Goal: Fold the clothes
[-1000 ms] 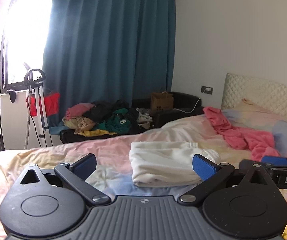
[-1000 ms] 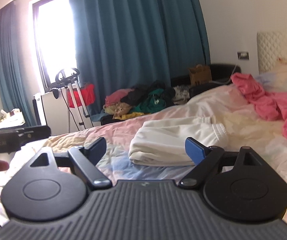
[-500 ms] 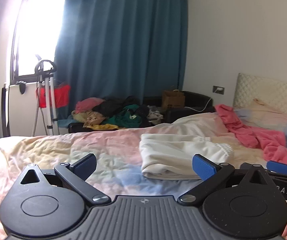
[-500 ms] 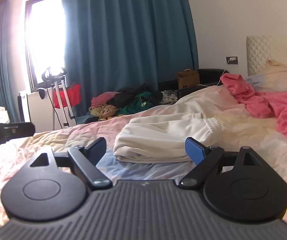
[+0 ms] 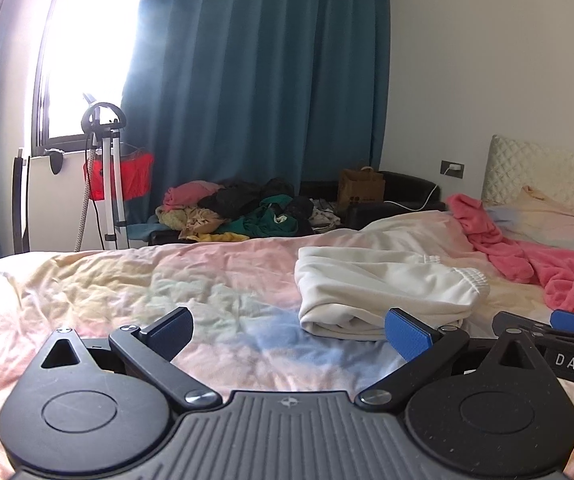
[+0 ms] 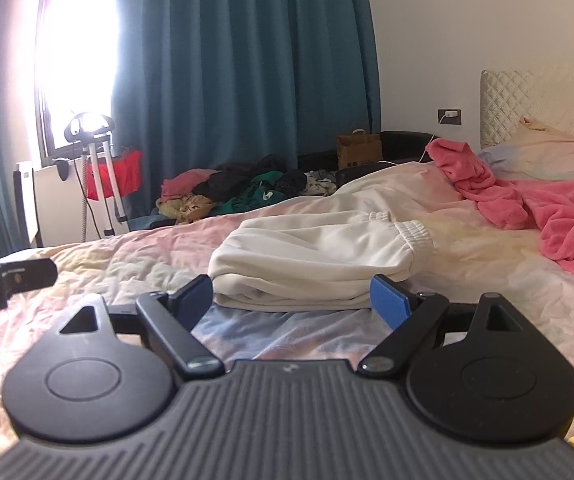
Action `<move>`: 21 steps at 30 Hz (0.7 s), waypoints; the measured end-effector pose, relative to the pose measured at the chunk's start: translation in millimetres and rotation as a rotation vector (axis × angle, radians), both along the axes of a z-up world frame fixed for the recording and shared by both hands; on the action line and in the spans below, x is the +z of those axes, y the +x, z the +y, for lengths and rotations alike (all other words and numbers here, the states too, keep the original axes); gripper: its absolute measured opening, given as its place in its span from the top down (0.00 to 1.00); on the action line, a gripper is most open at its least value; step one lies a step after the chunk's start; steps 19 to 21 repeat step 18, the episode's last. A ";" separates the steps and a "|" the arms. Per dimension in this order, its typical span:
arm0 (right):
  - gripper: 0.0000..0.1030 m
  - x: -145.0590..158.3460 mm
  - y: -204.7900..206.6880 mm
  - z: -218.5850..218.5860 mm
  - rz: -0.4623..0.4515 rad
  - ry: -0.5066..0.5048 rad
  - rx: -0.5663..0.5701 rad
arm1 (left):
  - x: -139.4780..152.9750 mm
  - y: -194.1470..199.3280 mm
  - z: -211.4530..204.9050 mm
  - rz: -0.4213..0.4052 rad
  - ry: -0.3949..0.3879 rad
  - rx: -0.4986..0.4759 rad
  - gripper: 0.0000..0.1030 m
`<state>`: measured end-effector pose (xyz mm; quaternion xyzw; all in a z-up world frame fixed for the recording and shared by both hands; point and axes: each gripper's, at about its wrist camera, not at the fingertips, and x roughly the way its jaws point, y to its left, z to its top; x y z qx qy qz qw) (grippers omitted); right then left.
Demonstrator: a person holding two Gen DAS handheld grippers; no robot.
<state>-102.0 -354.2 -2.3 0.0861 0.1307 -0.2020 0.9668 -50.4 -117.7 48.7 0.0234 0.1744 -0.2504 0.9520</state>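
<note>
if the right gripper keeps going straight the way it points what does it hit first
Most likely the near folded edge of the white garment on the bed. The right gripper has its jaws open and empty just short of it; depth is uncertain.

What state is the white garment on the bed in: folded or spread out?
Folded. The white garment lies as a compact stack on the bed, its layered edges showing at the near side.

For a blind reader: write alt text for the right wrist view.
The open right gripper points at folded white pants lying on a pastel bed, nothing between its fingers. A pink garment lies to the right; a clothes pile and teal curtain stand behind.
</note>
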 end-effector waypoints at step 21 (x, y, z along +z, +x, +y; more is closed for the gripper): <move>0.15 -1.4 2.8 6.1 0.025 -0.009 0.011 | -4.0 -9.4 9.8 -0.003 -0.018 0.020 0.00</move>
